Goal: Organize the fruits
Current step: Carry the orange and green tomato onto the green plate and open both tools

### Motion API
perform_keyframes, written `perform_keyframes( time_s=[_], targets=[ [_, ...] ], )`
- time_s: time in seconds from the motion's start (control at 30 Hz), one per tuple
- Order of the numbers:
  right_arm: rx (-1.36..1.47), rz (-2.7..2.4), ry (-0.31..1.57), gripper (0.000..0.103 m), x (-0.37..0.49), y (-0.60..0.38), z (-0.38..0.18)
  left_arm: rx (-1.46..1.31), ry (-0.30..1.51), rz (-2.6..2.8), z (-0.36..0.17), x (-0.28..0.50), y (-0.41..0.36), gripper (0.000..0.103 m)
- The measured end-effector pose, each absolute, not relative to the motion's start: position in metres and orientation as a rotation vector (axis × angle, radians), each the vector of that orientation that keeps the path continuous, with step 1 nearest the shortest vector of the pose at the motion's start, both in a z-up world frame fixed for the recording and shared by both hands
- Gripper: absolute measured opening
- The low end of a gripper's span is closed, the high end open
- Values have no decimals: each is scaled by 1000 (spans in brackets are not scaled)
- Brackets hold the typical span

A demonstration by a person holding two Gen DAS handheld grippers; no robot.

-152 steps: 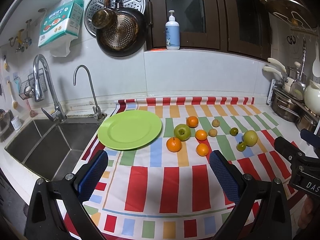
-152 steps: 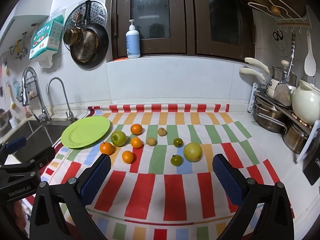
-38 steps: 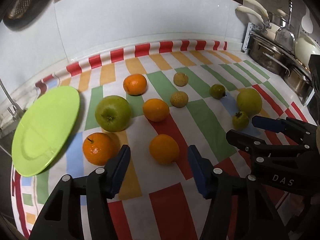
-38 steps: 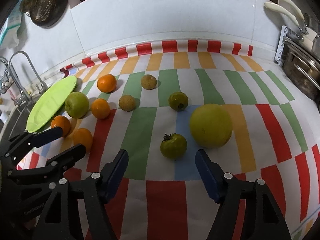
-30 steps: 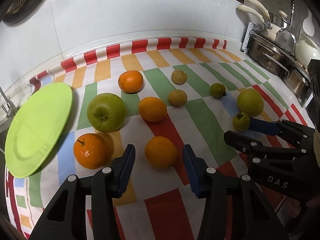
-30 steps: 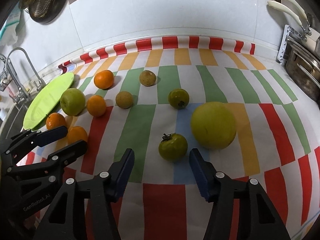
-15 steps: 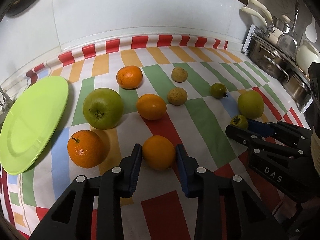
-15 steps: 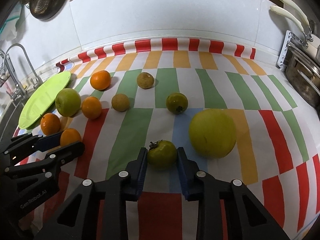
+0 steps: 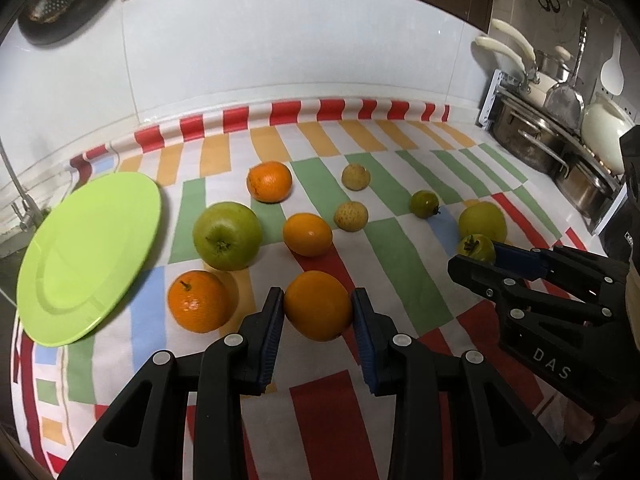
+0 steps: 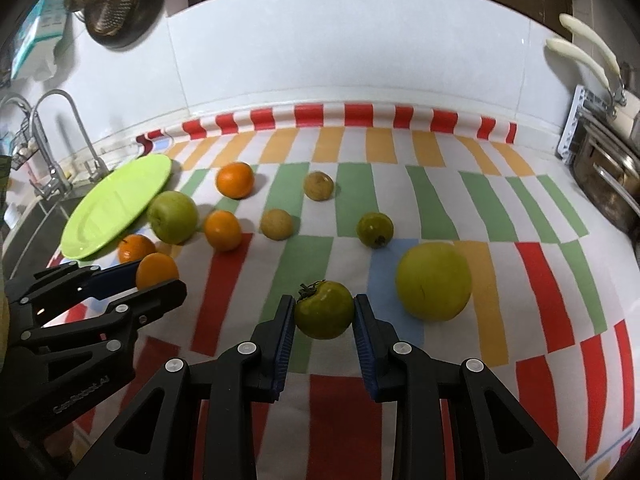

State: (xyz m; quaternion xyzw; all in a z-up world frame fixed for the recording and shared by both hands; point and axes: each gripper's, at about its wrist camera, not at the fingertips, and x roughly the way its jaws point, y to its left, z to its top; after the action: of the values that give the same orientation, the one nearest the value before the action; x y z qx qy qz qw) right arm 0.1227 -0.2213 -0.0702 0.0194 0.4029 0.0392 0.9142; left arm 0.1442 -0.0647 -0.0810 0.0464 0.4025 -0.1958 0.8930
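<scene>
We see the left tool (image 9: 318, 310) closed on an orange (image 9: 318, 306), the blue pads pressing it from both sides just above the striped cloth (image 9: 404, 264) that covers the worktop. The right tool (image 10: 324, 312) is clamped in the same way on a small green tomato (image 10: 324, 308) with a dry stem. We cannot tell if either fruit is lifted or rests on the cloth.

The left view shows the pots (image 9: 532, 136) and a white kettle (image 9: 604, 136) at the right edge, and the right tool comes in there from the side. The right view shows the two taps (image 10: 60, 148) and the hanging strainer (image 10: 108, 4), which the left view cuts off; the left tool enters it at the lower left.

We count four oranges: the held one, one with a stem (image 9: 198, 300) just beside it, one in the middle (image 9: 307, 234), one at the back (image 9: 269, 181). There are two green tomatoes, the held one and a second (image 10: 375, 229) behind it. There are two small brown fruits (image 9: 351, 216) (image 9: 355, 176), one green apple (image 9: 227, 236), one large yellow-green fruit (image 10: 434, 280) near the held tomato, and one green plate (image 9: 88, 252) at the left, partly over the sink edge.
</scene>
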Motion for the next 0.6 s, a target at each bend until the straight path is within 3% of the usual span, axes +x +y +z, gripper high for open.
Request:
perform_keyframes(
  time_s=[0.6],
  targets=[
    [-4,133,698,30,82,-181,-17,86,726,-364,-27,106,-25,34]
  ],
)
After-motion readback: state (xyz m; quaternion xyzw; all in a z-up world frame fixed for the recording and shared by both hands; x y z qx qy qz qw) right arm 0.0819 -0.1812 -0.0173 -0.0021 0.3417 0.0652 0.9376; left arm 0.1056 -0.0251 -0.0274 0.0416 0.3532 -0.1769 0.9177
